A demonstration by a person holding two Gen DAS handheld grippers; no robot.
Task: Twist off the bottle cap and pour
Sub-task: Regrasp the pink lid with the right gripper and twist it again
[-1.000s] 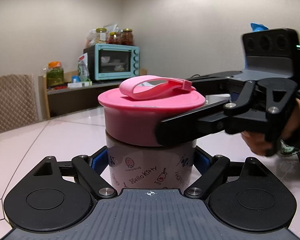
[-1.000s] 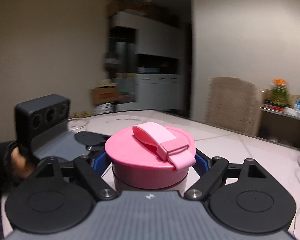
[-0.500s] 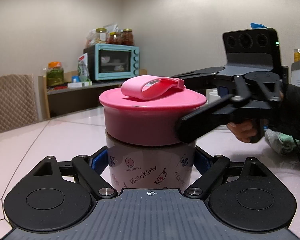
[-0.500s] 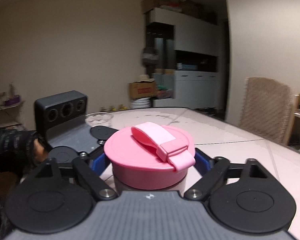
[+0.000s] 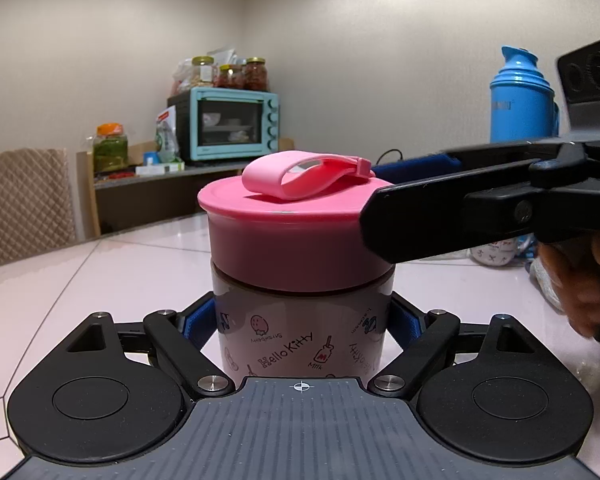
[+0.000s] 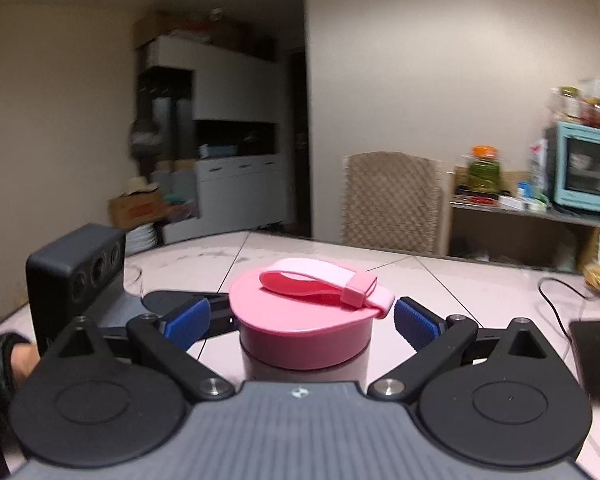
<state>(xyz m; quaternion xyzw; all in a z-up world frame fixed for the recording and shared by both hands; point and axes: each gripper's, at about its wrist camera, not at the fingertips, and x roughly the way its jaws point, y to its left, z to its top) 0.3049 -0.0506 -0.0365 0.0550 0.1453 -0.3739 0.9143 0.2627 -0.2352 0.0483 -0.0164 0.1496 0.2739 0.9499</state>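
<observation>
left claw [image 5: 302, 320]: my blue pads are clamped on the body of the bottle [image 5: 300, 332], below the cap, with no gap showing on either side.
right claw [image 6: 300, 316]: my jaws stand apart, one blue pad on each side of the cap [image 6: 304, 320] and neither touching it; I hold nothing here.
bottle's place: it stands upright on the table [image 5: 80, 280], well in from the far edge, held between both my claws.
cap: pink, round, flat-topped with a smooth matte wall; it looks like hard plastic and sits fully down on the bottle.
strap [image 6: 328, 284]: a soft, pale pink loop lying across the cap top and hanging over the rim toward my right-hand pad.
bottle body: a pale cylinder, glossy, printed with small cartoons.
risk, strap: if I close here, I judge the pad may pinch the strap and slip.
risk, body: the glossy wall could spin in my left claw as I twist.
</observation>
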